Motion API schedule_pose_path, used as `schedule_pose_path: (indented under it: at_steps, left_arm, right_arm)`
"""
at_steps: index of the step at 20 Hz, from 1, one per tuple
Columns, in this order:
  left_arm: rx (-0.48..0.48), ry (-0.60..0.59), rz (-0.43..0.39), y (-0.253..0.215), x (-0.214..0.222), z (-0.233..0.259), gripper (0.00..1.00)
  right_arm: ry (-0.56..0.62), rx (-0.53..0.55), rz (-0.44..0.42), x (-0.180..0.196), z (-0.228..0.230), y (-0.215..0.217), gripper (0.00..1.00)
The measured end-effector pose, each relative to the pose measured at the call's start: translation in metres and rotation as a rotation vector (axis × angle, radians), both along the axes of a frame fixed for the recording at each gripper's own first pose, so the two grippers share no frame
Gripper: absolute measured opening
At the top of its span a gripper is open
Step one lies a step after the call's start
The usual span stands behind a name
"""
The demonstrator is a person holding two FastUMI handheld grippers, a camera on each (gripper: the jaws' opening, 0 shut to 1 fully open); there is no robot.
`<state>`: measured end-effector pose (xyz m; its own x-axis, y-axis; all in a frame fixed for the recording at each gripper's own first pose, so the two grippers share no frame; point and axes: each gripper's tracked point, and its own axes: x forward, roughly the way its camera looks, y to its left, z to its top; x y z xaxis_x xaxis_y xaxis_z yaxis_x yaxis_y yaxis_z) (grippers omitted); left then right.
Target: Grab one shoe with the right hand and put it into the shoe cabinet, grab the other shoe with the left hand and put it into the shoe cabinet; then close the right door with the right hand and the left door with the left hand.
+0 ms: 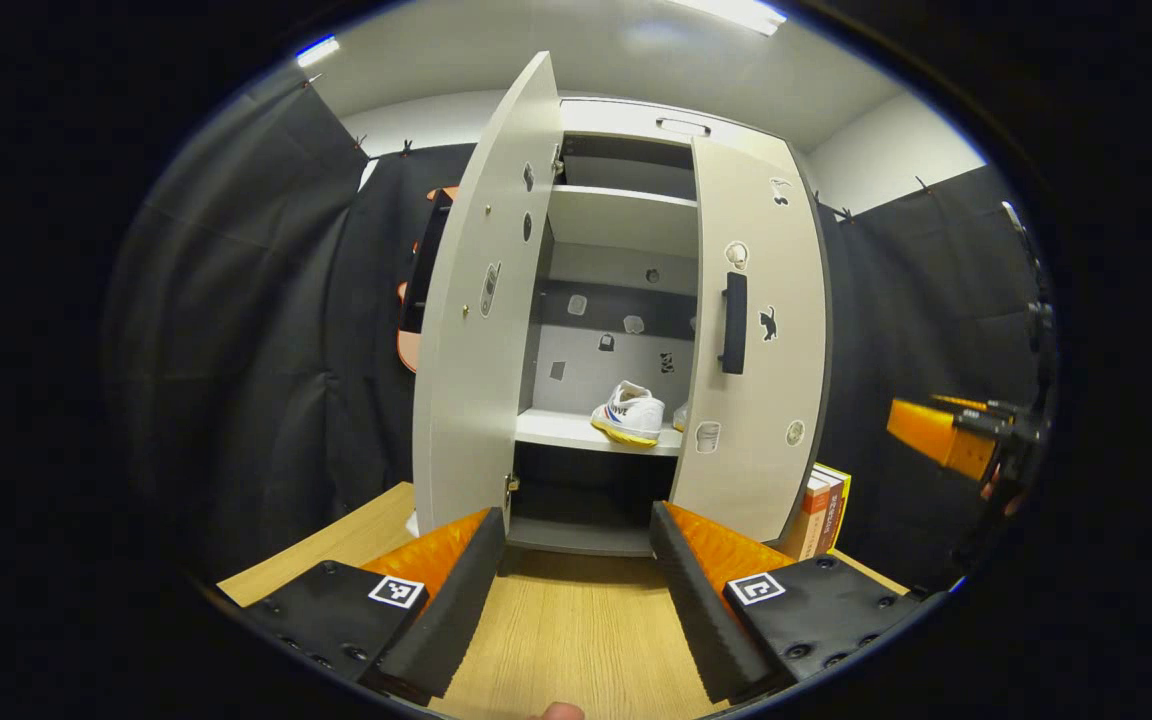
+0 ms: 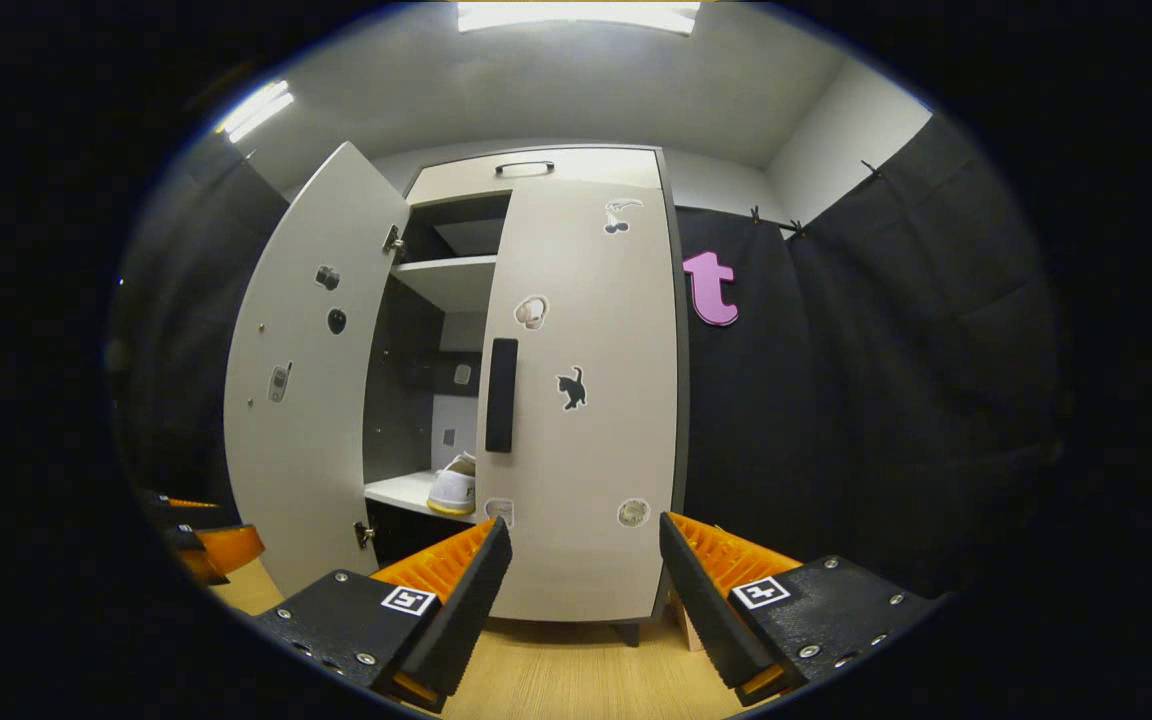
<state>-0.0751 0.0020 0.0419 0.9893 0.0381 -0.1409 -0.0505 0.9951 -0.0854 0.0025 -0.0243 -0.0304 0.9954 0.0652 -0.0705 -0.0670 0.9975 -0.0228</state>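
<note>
Left gripper view, shoes: white low sneaker with yellow sole and striped side (image 1: 628,412) lies on the pale lower shelf (image 1: 556,430) of the tall light-grey two-door shoe cabinet (image 1: 626,125), toward that shelf's right end; a sliver of a second shoe (image 1: 680,415) sits just beside it, mostly hidden by the right door.
Right door: flat grey panel with black bar handle (image 1: 733,323), nearly shut but not flush.
Left door: grey panel (image 1: 481,300), swung wide open.
Step in hand (judged): both shoes stored; door closing under way.
Next move (judged): press the right door home, then swing the left door shut.
Left gripper (image 1: 576,570): fingers wide apart, empty, above the wooden table (image 1: 566,640).
Right gripper (image 2: 584,570): fingers wide apart, empty, near the right door's lower edge.
Right gripper view, extra: door face head-on, sneaker heel (image 2: 453,488).
Left gripper view, extra: shelf interior, books (image 1: 821,510) at the cabinet's right foot.
</note>
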Motion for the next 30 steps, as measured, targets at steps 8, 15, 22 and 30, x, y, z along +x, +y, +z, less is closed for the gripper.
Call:
schedule_pose_path:
  at_steps: [8, 15, 22, 30]
  left_arm:
    - [-0.041, -0.156, 0.143, 0.071, 0.018, 0.083, 0.94]
    - [-0.055, -0.225, 0.305, 0.192, 0.053, 0.145, 0.95]
    - [0.049, -0.198, 0.318, 0.223, 0.106, 0.145, 0.96]
    - [-0.023, -0.185, 0.205, 0.197, 0.119, 0.141, 0.99]
  right_arm:
    - [0.063, 0.093, -0.017, -0.023, -0.035, -0.004, 0.93]
    - [0.054, 0.090, -0.051, -0.022, -0.032, -0.019, 0.93]
    - [0.058, 0.069, -0.062, -0.023, -0.030, -0.023, 0.92]
    - [0.052, 0.068, -0.061, -0.019, -0.025, -0.025, 0.92]
